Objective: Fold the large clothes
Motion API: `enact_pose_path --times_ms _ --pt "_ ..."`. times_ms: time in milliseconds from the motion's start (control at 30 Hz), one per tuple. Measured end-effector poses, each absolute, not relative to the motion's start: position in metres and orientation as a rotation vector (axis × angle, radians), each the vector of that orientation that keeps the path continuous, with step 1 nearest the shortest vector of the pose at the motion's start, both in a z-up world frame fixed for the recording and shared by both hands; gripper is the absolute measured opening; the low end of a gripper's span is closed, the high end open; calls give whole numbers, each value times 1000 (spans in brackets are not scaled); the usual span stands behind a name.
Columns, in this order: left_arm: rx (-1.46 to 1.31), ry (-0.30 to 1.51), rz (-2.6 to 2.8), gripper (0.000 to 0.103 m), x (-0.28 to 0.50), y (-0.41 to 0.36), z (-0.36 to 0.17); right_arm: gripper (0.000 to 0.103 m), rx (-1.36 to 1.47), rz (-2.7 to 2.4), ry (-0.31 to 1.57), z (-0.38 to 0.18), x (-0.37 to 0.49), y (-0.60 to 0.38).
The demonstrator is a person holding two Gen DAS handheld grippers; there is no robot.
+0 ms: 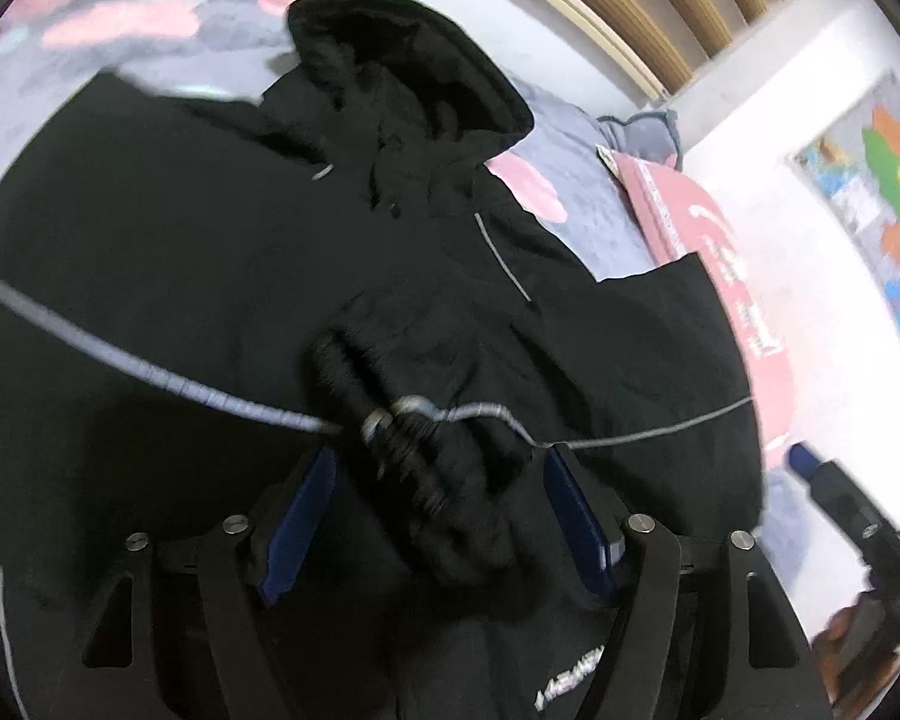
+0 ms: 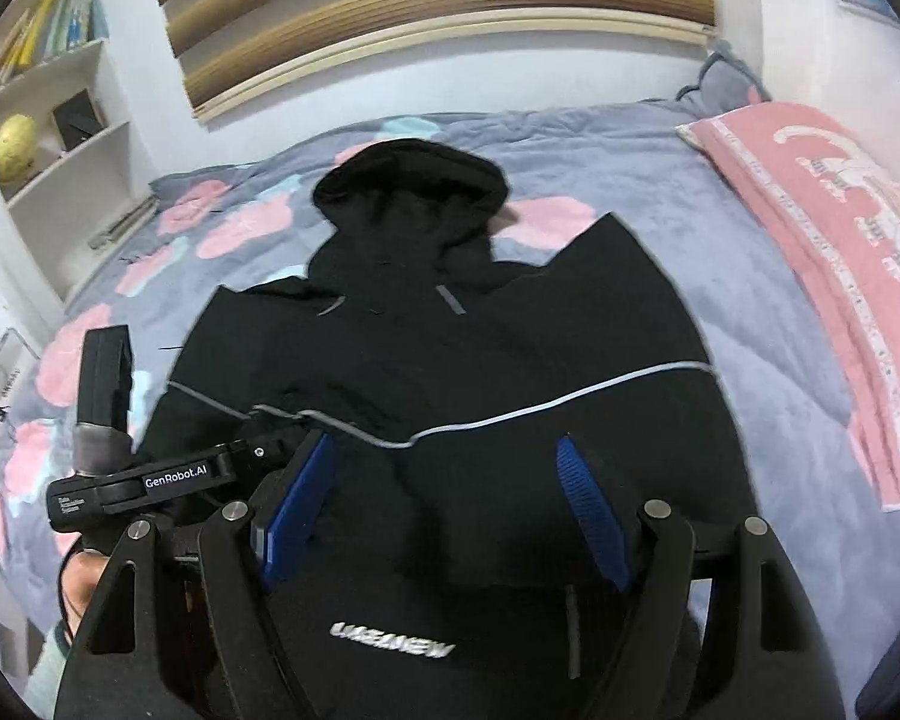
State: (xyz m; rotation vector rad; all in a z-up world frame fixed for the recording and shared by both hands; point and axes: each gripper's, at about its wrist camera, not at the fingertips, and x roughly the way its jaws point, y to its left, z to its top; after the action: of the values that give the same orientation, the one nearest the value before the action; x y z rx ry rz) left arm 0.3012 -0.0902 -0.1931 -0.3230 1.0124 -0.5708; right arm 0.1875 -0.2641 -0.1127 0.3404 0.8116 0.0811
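Note:
A black hooded jacket (image 2: 450,360) with grey piping lies flat on the bed, hood (image 2: 411,180) at the far end and a white logo at the near hem. Both sleeves are folded in over the body. In the left wrist view a ribbed sleeve cuff (image 1: 408,450) lies between the blue pads of my left gripper (image 1: 438,510); the pads stand apart from it on both sides. My right gripper (image 2: 444,504) hangs open above the jacket's lower front with nothing between its fingers. The left tool's body (image 2: 168,474) shows at the left of the right wrist view, held by a hand.
The bed carries a grey blanket (image 2: 660,180) with pink flowers. A pink pillow (image 2: 840,252) lies along its right side. White shelves with books (image 2: 48,90) stand at the left, a slatted wooden headboard (image 2: 432,18) behind, and a coloured map (image 1: 888,192) hangs on the wall.

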Motion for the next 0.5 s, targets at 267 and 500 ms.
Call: enact_pose_path --times_ms 267,500 --pt "-346 854 -542 22 308 -38 -142 79 252 -14 810 -122 196 -279" --pt "-393 855 -484 22 312 60 -140 72 297 88 915 -169 227 -252"
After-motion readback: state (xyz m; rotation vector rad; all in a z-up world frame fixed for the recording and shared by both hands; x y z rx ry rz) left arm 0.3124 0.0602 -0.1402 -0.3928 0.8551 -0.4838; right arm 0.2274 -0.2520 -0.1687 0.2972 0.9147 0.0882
